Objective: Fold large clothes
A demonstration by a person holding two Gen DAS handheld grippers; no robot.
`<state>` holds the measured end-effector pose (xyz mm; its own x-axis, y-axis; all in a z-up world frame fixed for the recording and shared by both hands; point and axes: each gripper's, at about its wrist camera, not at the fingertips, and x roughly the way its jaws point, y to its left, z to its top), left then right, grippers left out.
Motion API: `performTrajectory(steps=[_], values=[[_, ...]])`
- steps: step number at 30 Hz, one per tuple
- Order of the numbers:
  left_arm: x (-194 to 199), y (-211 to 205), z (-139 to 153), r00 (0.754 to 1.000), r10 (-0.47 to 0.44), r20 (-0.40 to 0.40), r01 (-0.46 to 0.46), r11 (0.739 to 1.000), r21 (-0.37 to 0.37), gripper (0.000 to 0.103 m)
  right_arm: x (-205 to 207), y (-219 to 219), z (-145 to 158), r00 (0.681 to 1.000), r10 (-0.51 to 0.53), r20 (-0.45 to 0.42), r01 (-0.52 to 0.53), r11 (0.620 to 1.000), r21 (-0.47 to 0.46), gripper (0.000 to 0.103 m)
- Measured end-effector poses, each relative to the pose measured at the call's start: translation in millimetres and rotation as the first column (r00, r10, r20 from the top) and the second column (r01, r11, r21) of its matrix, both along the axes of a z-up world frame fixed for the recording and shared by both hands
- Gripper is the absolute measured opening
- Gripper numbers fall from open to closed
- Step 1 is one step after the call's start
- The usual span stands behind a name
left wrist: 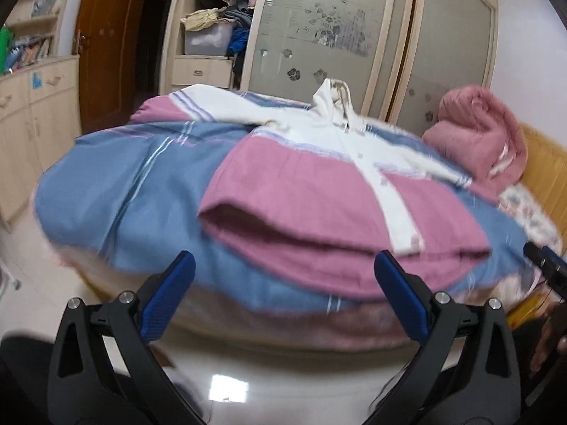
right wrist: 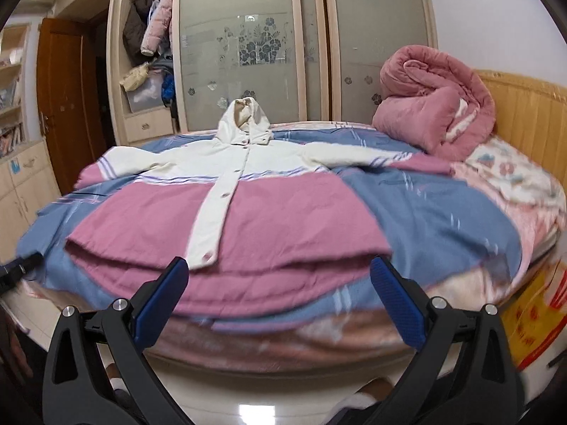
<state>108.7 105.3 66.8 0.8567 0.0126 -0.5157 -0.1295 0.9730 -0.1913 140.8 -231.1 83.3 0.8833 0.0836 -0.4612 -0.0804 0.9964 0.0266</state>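
Coat [right wrist: 226, 191], pink and white, hooded, is laid flat on the bed [right wrist: 443, 219], sleeves spread. Left hand-held gripper [left wrist: 283, 276] and right hand-held gripper [right wrist: 280, 276] are held released, short of the hem.

Home bedroom: bed [right wrist: 443, 212] ahead of the grippers, frosted sliding wardrobe [right wrist: 248, 35] behind it with hanging jackets [right wrist: 156, 21], rolled pink quilt [right wrist: 436, 113] far right.

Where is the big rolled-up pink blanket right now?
The rolled pink blanket sits at the far right of the bed, against the yellow headboard, just past the coat's right sleeve in both views.
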Motion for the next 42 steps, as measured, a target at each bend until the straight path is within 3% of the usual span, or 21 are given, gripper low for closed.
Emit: performTrajectory(steps=[4, 6, 9, 12, 13, 16, 17, 18, 19, 20, 21, 22, 23, 26, 28, 30, 32, 33, 37, 41, 42], values=[[60.4, 3.7, 38.6, 0.998, -0.010, 0.060, 0.004, 0.994, 0.110, 0.101, 52.0, -17.7, 38.2, 1.000, 0.014, 0.002, -0.014, 0.999, -0.049, 0.102], [98.8, 9.5, 71.6, 0.994, -0.056, 0.090, 0.049, 0.996, 0.081, 0.101, 83.1, -39.3, 67.2, 1.000, 0.012, 0.028, -0.011, 0.999, -0.035, 0.102], [152.8, 14.3, 98.7, 0.989, -0.127, 0.076, 0.122, 0.991, 0.058, 0.101, 123.5, -92.0, 110.7, 0.992, -0.027, 0.125, 0.010, 0.991, 0.132, 0.102], [205.0, 26.8, 101.5, 0.993, -0.096, 0.074, 0.093, 0.995, 0.045, 0.101, 159.6, -156.6, 130.8, 0.961, -0.075, 0.266, -0.030, 0.928, 0.371, 0.102], [216.4, 32.2, 94.9, 0.997, -0.047, 0.060, 0.045, 0.999, 0.026, 0.101, 177.4, -180.7, 127.9, 0.958, -0.138, 0.253, 0.010, 0.894, 0.448, 0.102], [247.3, 59.8, 40.8, 0.996, 0.004, -0.091, -0.021, 0.983, -0.180, 0.101, 232.2, -237.2, 88.7, 0.973, -0.231, 0.027, 0.170, 0.787, 0.593, 0.102], [251.4, 65.0, 24.5, 0.991, 0.021, -0.134, -0.048, 0.977, -0.206, 0.101, 244.8, -259.6, 60.3, 0.972, -0.229, -0.054, 0.206, 0.715, 0.668, 0.102], [256.3, 69.7, 11.1, 0.982, 0.047, -0.185, -0.086, 0.974, -0.208, 0.101, 249.1, -274.9, 38.6, 0.972, -0.220, -0.086, 0.212, 0.651, 0.729, 0.102], [266.3, 74.6, 0.4, 0.965, 0.068, -0.252, -0.120, 0.973, -0.199, 0.101, 252.0, -295.7, 6.2, 0.965, -0.224, -0.135, 0.240, 0.556, 0.796, 0.102], [271.2, 77.0, -2.6, 0.959, 0.070, -0.276, -0.125, 0.974, -0.187, 0.101, 254.8, -313.4, -18.5, 0.934, -0.261, -0.243, 0.343, 0.474, 0.811, 0.102], [274.0, 77.8, -1.8, 0.958, 0.073, -0.277, -0.123, 0.978, -0.169, 0.101, 258.3, -326.2, -26.8, 0.899, -0.282, -0.336, 0.430, 0.420, 0.799, 0.102], [275.0, 78.6, 2.0, 0.964, 0.082, -0.253, -0.121, 0.982, -0.142, 0.101, 259.8, -334.4, -28.0, 0.884, -0.290, -0.366, 0.458, 0.392, 0.798, 0.102], [273.4, 77.3, 8.2, 0.974, 0.095, -0.205, -0.116, 0.989, -0.096, 0.101, 260.4, -338.9, -20.4, 0.894, -0.302, -0.331, 0.434, 0.398, 0.808, 0.102], [266.4, 64.8, 24.4, 0.986, 0.130, -0.107, -0.126, 0.991, 0.039, 0.101, 262.4, -344.6, 31.3, 0.880, -0.459, -0.127, 0.399, 0.567, 0.721, 0.102], [270.3, 62.0, 36.2, 0.992, 0.107, -0.067, -0.105, 0.994, 0.026, 0.101, 265.6, -348.1, 31.9, 0.875, -0.482, -0.035, 0.357, 0.596, 0.719, 0.102], [279.9, 58.7, 43.5, 0.995, 0.083, -0.053, -0.082, 0.997, 0.009, 0.101, 270.6, -359.7, 11.4, 0.858, -0.513, -0.026, 0.350, 0.546, 0.761, 0.102], [283.2, 55.8, 44.5, 0.998, 0.053, -0.041, -0.053, 0.999, 0.000, 0.101, 294.0, -375.4, -14.8, 0.866, -0.478, -0.150, 0.392, 0.460, 0.797, 0.102], [284.3, 52.4, 43.2, 0.999, 0.042, -0.029, -0.042, 0.999, -0.006, 0.101, 297.7, -380.1, -22.2, 0.878, -0.452, -0.159, 0.376, 0.444, 0.813, 0.102], [285.1, 46.8, 36.5, 0.999, 0.004, 0.036, -0.003, 1.000, -0.023, 0.101, 322.7, -394.6, -41.5, 0.872, -0.471, -0.130, 0.365, 0.450, 0.815, 0.102], [277.3, 50.6, 22.1, 0.976, -0.028, 0.217, 0.066, 0.983, -0.169, 0.101, 348.9, -409.5, -69.7, 0.874, -0.458, -0.165, 0.374, 0.415, 0.829, 0.102], [277.6, 50.4, 18.8, 0.973, -0.014, 0.229, 0.062, 0.977, -0.203, 0.101, 355.4, -409.7, -74.1, 0.882, -0.444, -0.161, 0.368, 0.433, 0.823, 0.102]])
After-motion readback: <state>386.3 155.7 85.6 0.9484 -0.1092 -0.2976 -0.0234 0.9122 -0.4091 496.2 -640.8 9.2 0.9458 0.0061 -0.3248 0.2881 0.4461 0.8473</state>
